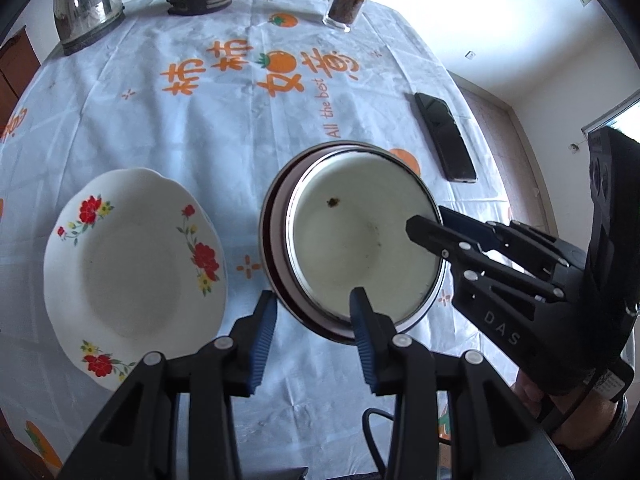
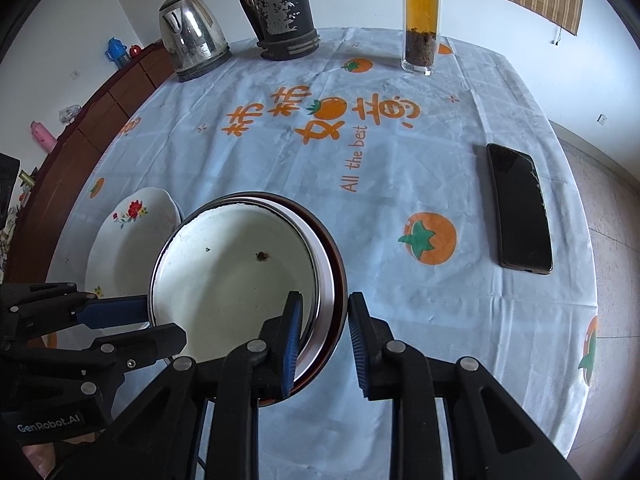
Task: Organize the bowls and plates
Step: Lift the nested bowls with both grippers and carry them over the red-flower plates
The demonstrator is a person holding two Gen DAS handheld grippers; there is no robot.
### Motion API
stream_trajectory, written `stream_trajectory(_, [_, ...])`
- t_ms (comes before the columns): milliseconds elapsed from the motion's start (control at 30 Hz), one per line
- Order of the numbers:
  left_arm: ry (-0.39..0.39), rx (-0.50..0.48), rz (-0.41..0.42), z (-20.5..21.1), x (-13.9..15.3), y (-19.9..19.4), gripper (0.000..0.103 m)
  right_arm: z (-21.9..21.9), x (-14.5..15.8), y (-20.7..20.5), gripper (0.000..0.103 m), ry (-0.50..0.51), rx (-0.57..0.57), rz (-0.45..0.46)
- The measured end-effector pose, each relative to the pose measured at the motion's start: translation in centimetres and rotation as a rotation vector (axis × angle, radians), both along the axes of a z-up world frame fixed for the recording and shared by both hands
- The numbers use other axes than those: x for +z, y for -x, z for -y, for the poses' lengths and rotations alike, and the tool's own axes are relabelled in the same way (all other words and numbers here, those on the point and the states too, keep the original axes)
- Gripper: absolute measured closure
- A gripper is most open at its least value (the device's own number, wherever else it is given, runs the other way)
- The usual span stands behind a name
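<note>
— Black jaws with blue pads first. How do they stand?

— The right hand-held gripper (image 2: 326,298) is nearly pressed together, pinching the near rim of two nested bowls: one pad inside the white enamel bowl (image 1: 360,240), the other outside the dark red bowl (image 2: 339,276) under it. The left hand-held gripper (image 1: 314,296) is partly spread astride the opposite rim; I cannot tell whether its pads press.

— What lies around the bowls?

— A flowered plate (image 1: 132,256) sits just left of them on the counter (image 2: 400,160). A phone (image 2: 520,212) lies well apart to the right, near the counter's edge.

— And farther back?

— Open printed cloth, then a steel kettle (image 2: 192,36), a black jug (image 2: 280,8) and a tea bottle (image 2: 420,24) along the far edge.
</note>
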State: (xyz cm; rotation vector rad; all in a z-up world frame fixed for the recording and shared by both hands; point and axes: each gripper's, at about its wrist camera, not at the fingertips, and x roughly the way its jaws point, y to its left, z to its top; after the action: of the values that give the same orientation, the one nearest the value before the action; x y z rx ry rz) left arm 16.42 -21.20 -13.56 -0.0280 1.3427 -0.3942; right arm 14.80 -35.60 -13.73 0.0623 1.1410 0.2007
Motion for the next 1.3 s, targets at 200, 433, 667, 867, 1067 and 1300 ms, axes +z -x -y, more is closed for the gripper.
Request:
stream_trajectory(200, [-0.009, 0.016, 0.032, -1.1, 1.3, 0.0, 0.066, -1.1, 1.5, 0.1, 0.078, -0.001, 0.019, 0.022])
stream_trajectory(433, [-0.017, 0.046, 0.056, -3.2, 2.3, 0.0, 0.066, -3.0, 2.5, -0.1, 0.078, -0.008, 0.047, 0.037])
stream_trajectory(667, [-0.028, 0.080, 0.066, -5.7, 2.9, -0.2, 0.066, -5.5, 3.1, -0.5, 0.078, -0.010, 0.086, 0.046])
stream_trajectory(867, [-0.028, 0.105, 0.070, -7.5, 3.2, -0.5, 0.066, -7.5, 3.4, -1.0, 0.078, -0.007, 0.111, 0.052])
stream_trajectory(1067, [-0.027, 0.124, 0.066, -9.2, 3.1, -0.5, 0.066, -9.3, 3.4, -1.4, 0.078, -0.006, 0.129, 0.051])
stream_trajectory(1300, [-0.032, 0.148, 0.053, -11.2, 2.7, -0.6, 0.066, -11.4, 3.0, -1.7, 0.078, -0.003, 0.155, 0.040])
